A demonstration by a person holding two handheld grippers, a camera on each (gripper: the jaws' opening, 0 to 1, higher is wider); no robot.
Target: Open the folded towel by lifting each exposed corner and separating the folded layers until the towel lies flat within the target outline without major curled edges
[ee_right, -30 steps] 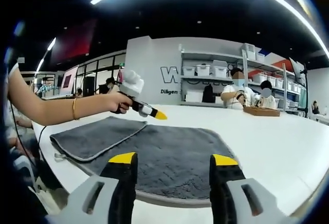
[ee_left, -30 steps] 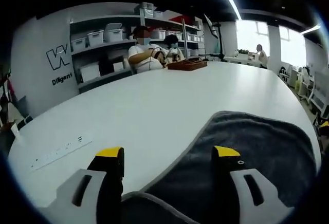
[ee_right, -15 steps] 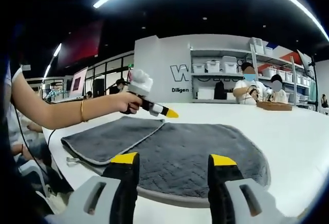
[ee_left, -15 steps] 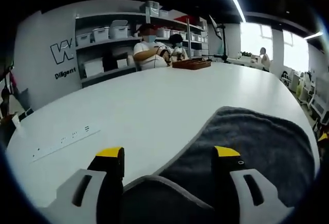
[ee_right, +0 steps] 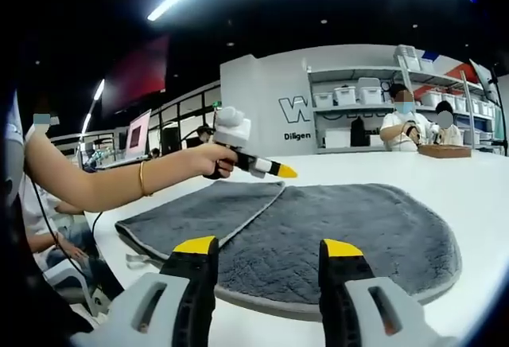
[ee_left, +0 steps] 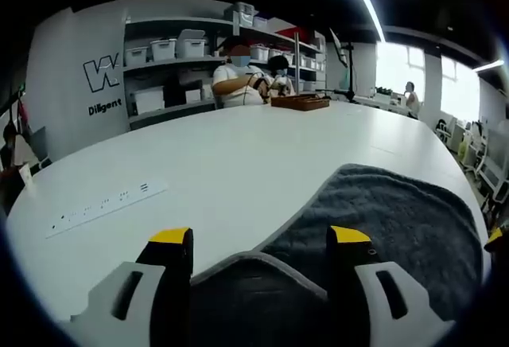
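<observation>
One grey towel [ee_right: 318,231] lies on the white table [ee_left: 238,164], and everything else is placed from it. In the right gripper view it shows two parts: a folded flap [ee_right: 203,216] lying over its left side, and a single spread layer running right to a rounded edge. One seam line runs diagonally where the flap's pale hem meets the lower layer.

Two grippers are present. The right gripper [ee_right: 262,255] has its two yellow-tipped jaws spread apart at the towel's near edge, nothing between them. The left gripper [ee_left: 261,245] also has its two jaws parted and empty, with the towel's hemmed edge below them. In the right gripper view it is held in a hand [ee_right: 208,158] above the flap.

Beyond the towel, two seated people [ee_left: 238,76] are at the table's far side beside one brown tray [ee_left: 300,102], with shelves of white bins [ee_left: 171,48] behind. One power strip [ee_left: 103,206] lies left of the towel.
</observation>
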